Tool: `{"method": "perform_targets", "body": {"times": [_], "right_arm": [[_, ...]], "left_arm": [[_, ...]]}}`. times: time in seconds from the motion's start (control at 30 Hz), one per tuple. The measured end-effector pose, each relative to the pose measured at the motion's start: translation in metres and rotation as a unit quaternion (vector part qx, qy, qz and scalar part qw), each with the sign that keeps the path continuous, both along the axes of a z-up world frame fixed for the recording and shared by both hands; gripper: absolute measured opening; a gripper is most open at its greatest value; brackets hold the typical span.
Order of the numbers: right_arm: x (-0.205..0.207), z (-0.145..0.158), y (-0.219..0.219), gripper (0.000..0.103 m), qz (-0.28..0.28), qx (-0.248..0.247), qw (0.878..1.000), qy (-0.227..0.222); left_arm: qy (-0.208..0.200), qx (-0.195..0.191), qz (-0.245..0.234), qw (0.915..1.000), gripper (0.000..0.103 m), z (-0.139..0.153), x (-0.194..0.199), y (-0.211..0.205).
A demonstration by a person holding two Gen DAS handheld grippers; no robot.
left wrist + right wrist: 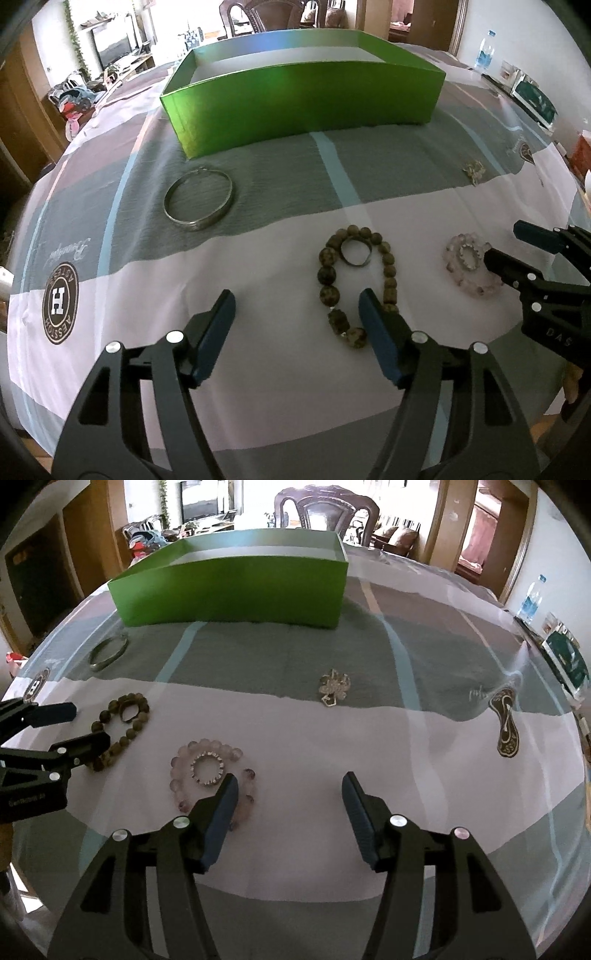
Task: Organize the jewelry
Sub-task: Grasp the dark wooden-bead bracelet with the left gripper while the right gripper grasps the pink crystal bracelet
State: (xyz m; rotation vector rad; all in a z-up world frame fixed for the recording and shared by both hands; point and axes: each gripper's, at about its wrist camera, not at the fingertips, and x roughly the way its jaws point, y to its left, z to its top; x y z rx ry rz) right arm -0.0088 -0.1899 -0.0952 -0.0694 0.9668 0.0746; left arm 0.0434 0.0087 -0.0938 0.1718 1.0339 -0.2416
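Observation:
A green open box (303, 96) (236, 587) stands at the far side of the cloth-covered table. In front of it lie a silver bangle (198, 201) (109, 651), a brown bead bracelet (332, 291) (122, 734) with a metal ring (355, 253) (129, 713) inside its loop, a pale pink bead bracelet (476, 284) (184, 775) with a toothed silver ring (469, 257) (207, 768) inside it, and a sparkly brooch (473, 170) (334, 688). My left gripper (297, 306) (90, 725) is open just left of the brown beads, nothing between its fingers. My right gripper (290, 790) (506, 242) is open, its left finger over the pink bracelet's edge.
A water bottle (484, 51) (530, 600) and a dark green box (535, 101) (567, 657) stand at the table's right edge. A carved wooden chair (327, 507) is behind the green box. Printed round logos (60, 302) mark the cloth.

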Motion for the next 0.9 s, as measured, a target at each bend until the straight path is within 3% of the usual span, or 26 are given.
{"method": "perform_targets", "body": {"times": [0.6, 0.67, 0.73, 0.9], "right_arm": [[0.0, -0.003, -0.003, 0.057, -0.006, 0.012, 1.0, -0.009], [-0.001, -0.003, -0.003, 0.057, -0.005, 0.014, 1.0, -0.011], [-0.002, -0.002, -0.002, 0.052, 0.001, 0.017, 1.0, -0.013], [-0.005, 0.0, 0.007, 0.022, 0.024, 0.024, 0.999, -0.016]], "left_arm": [[-0.011, 0.005, 0.012, 0.9999, 0.069, 0.001, -0.005, -0.004], [-0.006, -0.009, 0.008, 0.9999, 0.06, 0.002, -0.005, -0.004], [-0.01, -0.01, 0.006, 0.9999, 0.042, 0.003, -0.006, -0.005], [-0.01, -0.016, -0.002, 0.9998, 0.02, 0.004, -0.007, -0.009]]}}
